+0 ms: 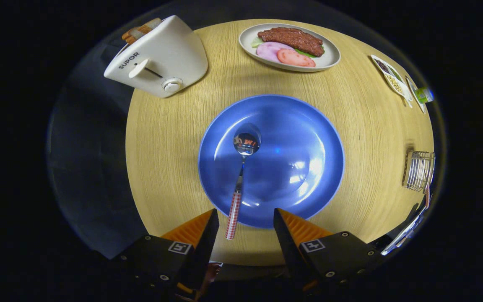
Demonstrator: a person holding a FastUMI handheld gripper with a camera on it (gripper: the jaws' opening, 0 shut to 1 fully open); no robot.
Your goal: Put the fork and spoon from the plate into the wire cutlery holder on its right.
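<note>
**Spoon on the blue plate, gripper spread wide above its handle**

The gripper (245, 218) hangs over the near edge of a round wooden table (170, 138) with its fingers spread apart, grasping nothing. The spoon (240, 176) lies on the blue plate (296, 138) just ahead of the fingers: its bowl rests left of the plate's middle, and its checked handle runs back over the near rim and ends between the two fingertips, closer to the left one. Neither finger touches it.

The wire cutlery holder (419, 171) stands well to the right of the plate, near the table's right edge, with clear tabletop between the two. A thin checked handle shows at the holder's near side; whether it stands inside the wires I cannot tell.

Beyond the plate sits an oval dish of food (329, 58), with slices of meat, tomato and something green. A white toaster (162, 58) with bread in its slots stands at the far left, partly over the table's edge. A small divided tray (392, 77) lies at the far right. Nothing sits between the fingers and the spoon
</note>
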